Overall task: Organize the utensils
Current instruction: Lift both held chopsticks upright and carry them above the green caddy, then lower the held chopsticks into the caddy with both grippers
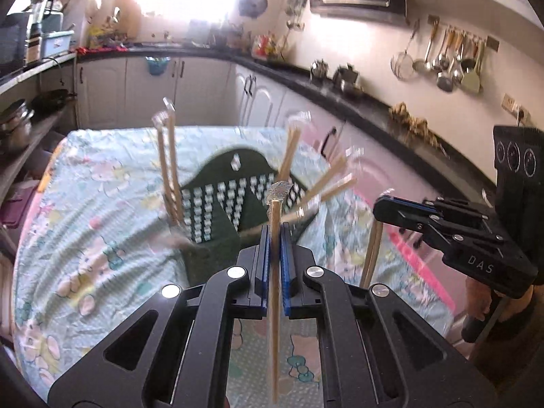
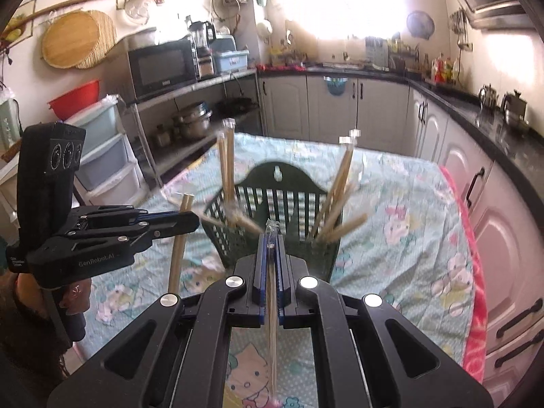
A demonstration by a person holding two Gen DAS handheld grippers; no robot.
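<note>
A dark green slotted utensil basket [image 1: 217,204] stands on the table and holds several wrapped pairs of wooden chopsticks [image 1: 170,170] that lean outward. It also shows in the right wrist view [image 2: 272,197]. My left gripper [image 1: 274,234] is shut on an upright wrapped chopstick pair [image 1: 274,272], just in front of the basket. My right gripper [image 2: 271,241] is shut on another upright chopstick pair [image 2: 271,323], also just in front of the basket. Each gripper shows in the other's view, the right one [image 1: 384,209] and the left one [image 2: 190,221], each with its chopsticks hanging below.
The table is covered with a light blue cartoon-print cloth [image 1: 102,238]. White kitchen cabinets with a black counter [image 1: 340,91] run along the right and back. Shelves with pots [image 2: 190,122] and a microwave [image 2: 159,68] stand to the left.
</note>
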